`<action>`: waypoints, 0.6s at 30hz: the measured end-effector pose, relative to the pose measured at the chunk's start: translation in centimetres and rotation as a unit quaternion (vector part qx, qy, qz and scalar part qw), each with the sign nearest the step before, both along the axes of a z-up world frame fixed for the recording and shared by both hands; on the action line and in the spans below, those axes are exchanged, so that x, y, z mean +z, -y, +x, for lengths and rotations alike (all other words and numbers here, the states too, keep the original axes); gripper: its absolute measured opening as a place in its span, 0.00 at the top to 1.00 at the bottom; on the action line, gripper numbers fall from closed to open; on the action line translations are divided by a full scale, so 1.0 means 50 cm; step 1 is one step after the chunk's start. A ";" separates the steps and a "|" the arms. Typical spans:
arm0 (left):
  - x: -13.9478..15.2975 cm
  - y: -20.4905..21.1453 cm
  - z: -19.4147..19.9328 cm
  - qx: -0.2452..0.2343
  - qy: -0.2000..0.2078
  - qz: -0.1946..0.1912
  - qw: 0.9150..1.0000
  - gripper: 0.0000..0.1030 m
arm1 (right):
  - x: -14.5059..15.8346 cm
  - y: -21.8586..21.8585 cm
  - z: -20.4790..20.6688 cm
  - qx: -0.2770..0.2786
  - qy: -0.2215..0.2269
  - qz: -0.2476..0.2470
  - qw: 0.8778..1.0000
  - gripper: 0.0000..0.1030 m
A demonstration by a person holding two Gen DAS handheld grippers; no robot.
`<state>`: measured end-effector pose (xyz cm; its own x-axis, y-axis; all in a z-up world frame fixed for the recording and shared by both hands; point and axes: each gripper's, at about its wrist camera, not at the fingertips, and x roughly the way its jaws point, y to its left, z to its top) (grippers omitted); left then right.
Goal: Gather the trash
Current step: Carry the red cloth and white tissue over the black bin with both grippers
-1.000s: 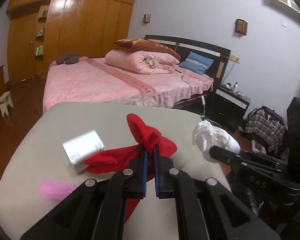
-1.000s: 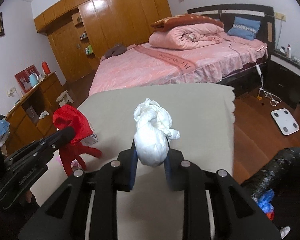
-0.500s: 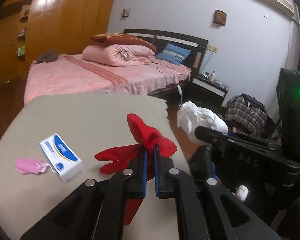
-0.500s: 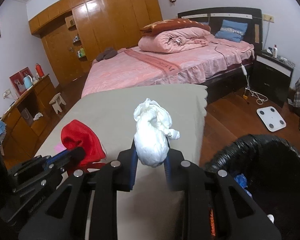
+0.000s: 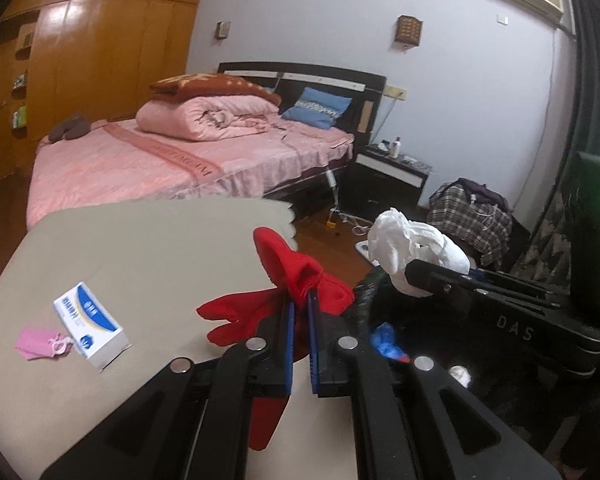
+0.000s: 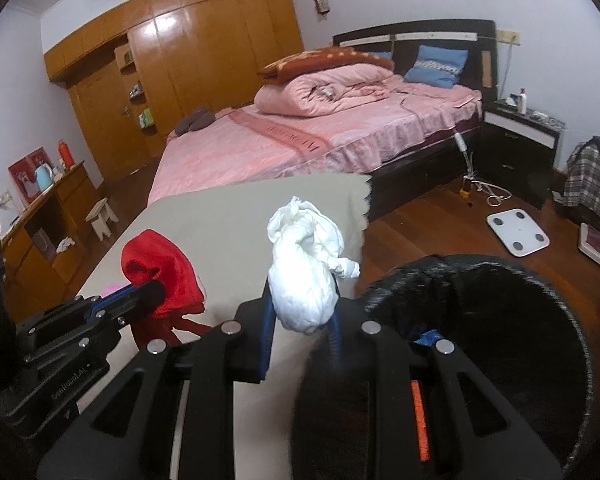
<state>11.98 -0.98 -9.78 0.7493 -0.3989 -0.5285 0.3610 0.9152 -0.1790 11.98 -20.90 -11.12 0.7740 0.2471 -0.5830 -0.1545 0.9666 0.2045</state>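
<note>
Crumpled white wad (image 6: 306, 280), limp red cloth (image 5: 296, 280)

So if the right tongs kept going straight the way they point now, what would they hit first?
Probably the far edge of the tan table, with the pink bed beyond it. The black bin sits off to the right, though depth is unclear.

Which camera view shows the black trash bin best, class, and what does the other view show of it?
The right wrist view shows it best: the black trash bin fills the lower right, with its round rim and dark inside open to view. In the left wrist view only part of its rim shows, mostly hidden behind the right gripper and its white wad.
</note>
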 end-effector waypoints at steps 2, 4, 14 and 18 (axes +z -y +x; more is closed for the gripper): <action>0.016 0.024 -0.003 -0.014 0.006 -0.004 1.000 0.94 | 0.007 0.025 -0.013 -0.010 0.006 -0.001 1.000 0.78; 0.033 0.052 -0.007 -0.031 0.015 -0.010 0.999 0.94 | 0.013 0.049 -0.027 -0.021 0.010 -0.004 1.000 0.78; 0.098 0.211 -0.015 -0.125 0.048 -0.040 0.990 0.94 | 0.029 0.192 -0.093 -0.094 0.018 -0.021 0.995 0.78; 0.091 0.271 -0.017 -0.154 0.047 -0.040 0.986 0.94 | 0.014 0.243 -0.112 -0.122 0.013 -0.025 0.992 0.78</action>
